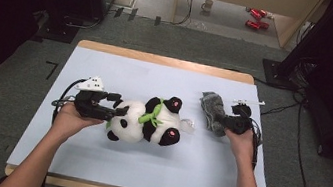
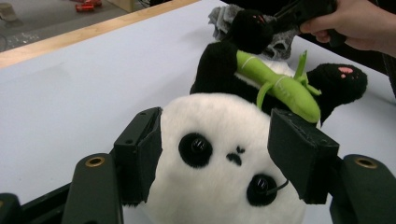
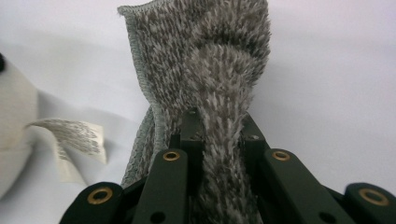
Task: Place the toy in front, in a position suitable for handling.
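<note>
My left gripper (image 2: pixel 219 163) has jaws wide apart around the panda's head (image 2: pixel 219 154), not pressing it. My right gripper (image 3: pixel 217 135) has jaws clamped on the grey cloth (image 3: pixel 210 60).

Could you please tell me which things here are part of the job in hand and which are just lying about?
In the job:
- panda plush, head between the left gripper's open jaws
- grey cloth, pinched by the right gripper

Lying about:
- mug on the floor
- red cans beside it

Even overhead light, dim room edges, soft shadows, mild blur.
</note>
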Motion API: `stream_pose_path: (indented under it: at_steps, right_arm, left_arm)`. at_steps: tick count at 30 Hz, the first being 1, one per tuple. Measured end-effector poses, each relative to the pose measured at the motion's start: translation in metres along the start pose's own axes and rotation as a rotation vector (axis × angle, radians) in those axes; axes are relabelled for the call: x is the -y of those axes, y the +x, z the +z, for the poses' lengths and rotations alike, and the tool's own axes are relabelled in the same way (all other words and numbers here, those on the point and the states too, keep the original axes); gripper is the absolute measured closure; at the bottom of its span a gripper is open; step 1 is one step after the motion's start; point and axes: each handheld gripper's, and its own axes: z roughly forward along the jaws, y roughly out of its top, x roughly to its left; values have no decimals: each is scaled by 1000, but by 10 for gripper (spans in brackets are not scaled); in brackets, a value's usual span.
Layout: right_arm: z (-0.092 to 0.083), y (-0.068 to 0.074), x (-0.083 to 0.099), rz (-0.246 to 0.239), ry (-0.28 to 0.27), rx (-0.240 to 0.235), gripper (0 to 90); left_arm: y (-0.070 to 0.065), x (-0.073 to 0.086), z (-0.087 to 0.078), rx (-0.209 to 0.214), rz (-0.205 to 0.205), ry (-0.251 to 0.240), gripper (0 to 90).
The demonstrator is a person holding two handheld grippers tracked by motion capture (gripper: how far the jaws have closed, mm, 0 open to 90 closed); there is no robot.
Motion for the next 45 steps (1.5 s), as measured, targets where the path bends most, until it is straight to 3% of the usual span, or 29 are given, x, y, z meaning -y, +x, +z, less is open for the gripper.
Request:
stream_pose_path:
  at_steps: [8, 13, 26, 38, 42, 45]
  right_arm:
    - [-13, 13, -9, -17, -48, -41, 781]
    - [-11, 20, -12, -28, -42, -56, 781]
    - [-17, 33, -18, -47, -58, -91, 780]
    - [-30, 62, -32, -79, -88, -138, 779]
    - [-30, 66, -36, -83, -87, -145, 780]
    - [-35, 70, -40, -89, -98, -157, 779]
  left_arm:
    - [9, 18, -5, 11, 7, -5, 341]
    - [13, 24, -5, 13, 1, -16, 333]
    - [9, 37, 0, -9, 40, 18, 320]
    - [13, 46, 7, 12, 16, 28, 281]
    - [12, 48, 8, 14, 24, 20, 282]
    - [13, 50, 9, 21, 7, 14, 282]
